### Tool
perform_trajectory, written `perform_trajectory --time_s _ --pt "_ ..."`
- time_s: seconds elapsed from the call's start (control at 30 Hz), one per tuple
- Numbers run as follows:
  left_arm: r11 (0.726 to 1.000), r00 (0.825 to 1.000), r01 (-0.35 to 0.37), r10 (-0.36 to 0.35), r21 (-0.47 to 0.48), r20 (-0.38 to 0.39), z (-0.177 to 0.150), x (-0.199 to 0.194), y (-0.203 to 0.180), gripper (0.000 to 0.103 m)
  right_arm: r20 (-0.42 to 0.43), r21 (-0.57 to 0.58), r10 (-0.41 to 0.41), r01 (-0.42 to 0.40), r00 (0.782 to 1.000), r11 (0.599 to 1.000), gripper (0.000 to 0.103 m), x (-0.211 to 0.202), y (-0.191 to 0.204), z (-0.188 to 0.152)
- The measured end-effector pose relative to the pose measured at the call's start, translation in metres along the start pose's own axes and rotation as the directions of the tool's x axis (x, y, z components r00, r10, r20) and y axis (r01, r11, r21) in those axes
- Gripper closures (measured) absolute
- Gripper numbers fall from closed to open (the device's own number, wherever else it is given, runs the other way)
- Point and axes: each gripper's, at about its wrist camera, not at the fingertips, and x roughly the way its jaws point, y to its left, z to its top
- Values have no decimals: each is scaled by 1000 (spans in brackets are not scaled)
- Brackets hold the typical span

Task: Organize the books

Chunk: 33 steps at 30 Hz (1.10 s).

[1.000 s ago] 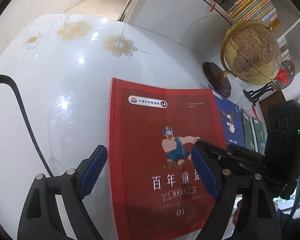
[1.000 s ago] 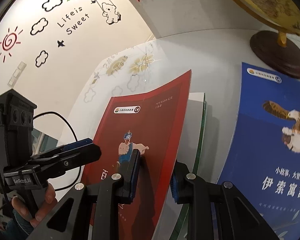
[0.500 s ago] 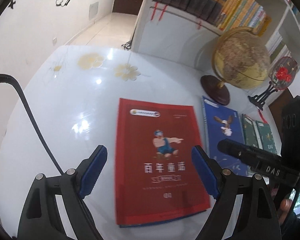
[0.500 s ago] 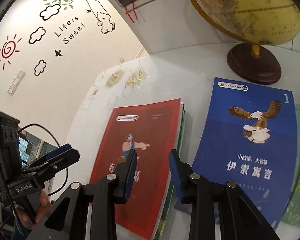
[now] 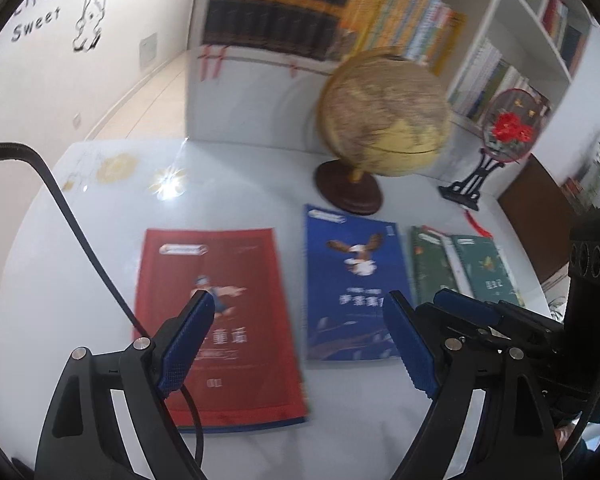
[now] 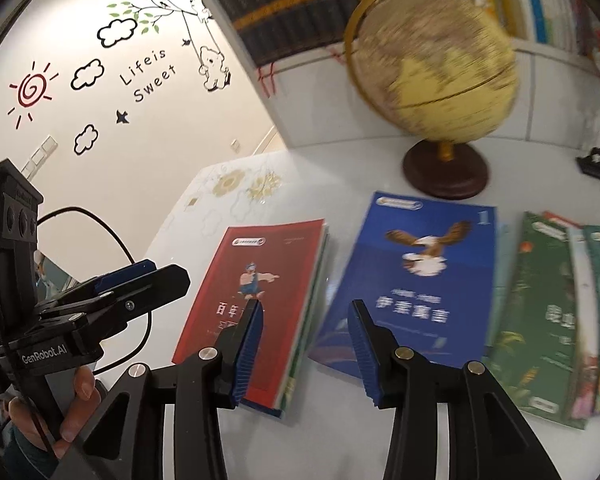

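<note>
A red book [image 5: 220, 320] [image 6: 256, 292] lies flat on top of a small stack on the white table. To its right lies a blue book [image 5: 352, 280] [image 6: 416, 280] with an eagle on its cover, then green books [image 5: 464, 268] [image 6: 556, 312]. My left gripper [image 5: 296, 328] hangs open above the red and blue books with nothing in it. My right gripper [image 6: 304, 332] hovers over the gap between the red and blue books; its jaws are opening and nothing is between them. Each gripper shows in the other's view, the right one [image 5: 480, 320] and the left one [image 6: 132, 284].
A globe [image 5: 384, 108] [image 6: 432, 68] on a dark round base stands behind the books. A round fan ornament [image 5: 508, 128] on a black stand is at the back right. Bookshelves [image 5: 340, 12] fill the wall behind. A black cable [image 5: 80, 240] crosses the left of the table [image 5: 80, 280].
The red cover, held bent up by my right gripper, was let go and now lies flat. Both grippers rose and drew back from the books. The right jaws widened.
</note>
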Motion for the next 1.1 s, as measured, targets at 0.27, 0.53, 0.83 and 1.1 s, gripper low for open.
perform_trajectory --time_s 0.27,0.53,0.83,1.1 --pt "994 994 -71 64 85 83 15 -17 -70 19 72 44 -56 53 996 998 58 -63 -41 8" --pt "904 913 -395 367 162 176 23 -4 -145 17 130 58 -214 208 968 976 57 -118 -95 16" --pt "886 895 -440 419 143 155 35 7 -202 17 145 79 -310 302 939 950 57 -166 -153 19" --pt "856 865 -500 486 129 123 34 22 -244 17 143 77 -339 331 930 940 56 -188 -194 20"
